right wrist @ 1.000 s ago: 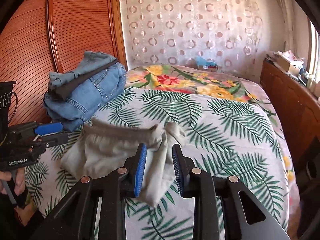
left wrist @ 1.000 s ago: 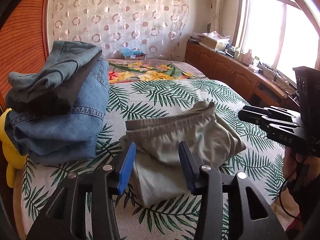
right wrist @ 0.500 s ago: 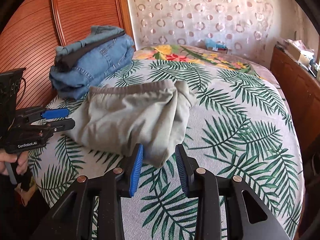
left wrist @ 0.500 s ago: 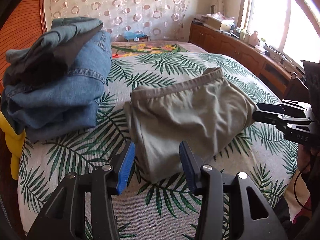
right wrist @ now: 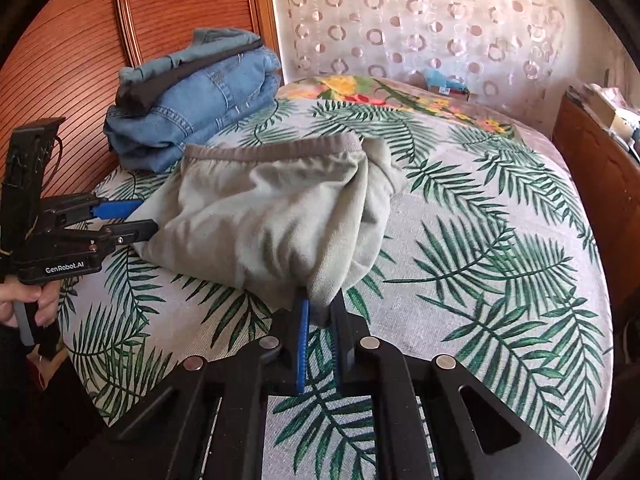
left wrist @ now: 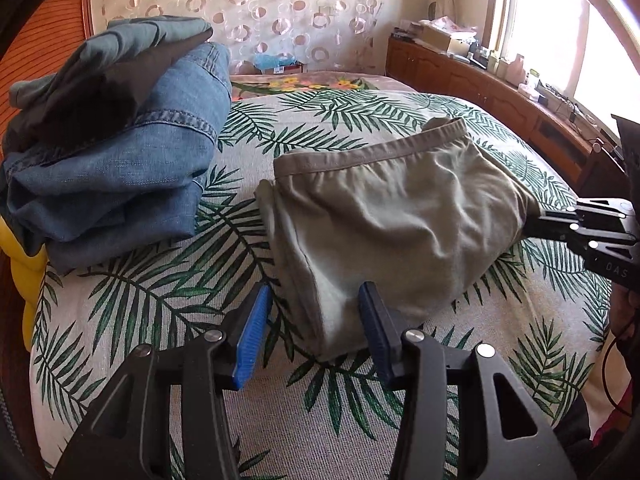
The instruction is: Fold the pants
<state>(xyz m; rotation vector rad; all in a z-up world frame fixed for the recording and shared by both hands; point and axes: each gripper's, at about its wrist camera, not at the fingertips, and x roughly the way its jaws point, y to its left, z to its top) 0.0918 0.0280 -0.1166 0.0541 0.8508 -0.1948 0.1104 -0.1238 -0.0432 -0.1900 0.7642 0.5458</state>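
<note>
Grey-green pants [left wrist: 384,216], folded into a compact bundle, are laid on the bed [left wrist: 168,288] near its front edge, waistband turned toward the far wall. The bed is covered by a palm-leaf sheet [right wrist: 492,248]. The right gripper [right wrist: 318,316] is seen clenched on the near right corner of the pants: its jaws have just been closing, and a fold of fabric is pinched between the blue pads, drawn into a small peak. In the left wrist view the same gripper [left wrist: 538,222] is seen side-on at the right edge of the bundle, jaws together on the cloth. The left gripper [left wrist: 316,312] is held at the near left corner, jaws released and about half apart; the corner of the pants sits between the pads, the right pad [left wrist: 372,320] touching or just beside the fabric, the left pad [left wrist: 252,332] clear of it over the sheet. From the right wrist view the left gripper [right wrist: 138,220] is seen with both fingers spread at the left edge of the bundle, and its handle is gripped by a hand [right wrist: 24,304]. A stack of folded jeans [left wrist: 116,160], topped by a dark garment and a lighter blue-grey one, is placed well to the left of the pants beside the wooden headboard [right wrist: 80,40]. Something yellow [left wrist: 24,276] is partly visible under the stack's left edge; what it is cannot be told. A patterned curtain [right wrist: 420,20] is hung on the far wall, and a wooden cabinet [left wrist: 480,84] runs under the window on the right.
</note>
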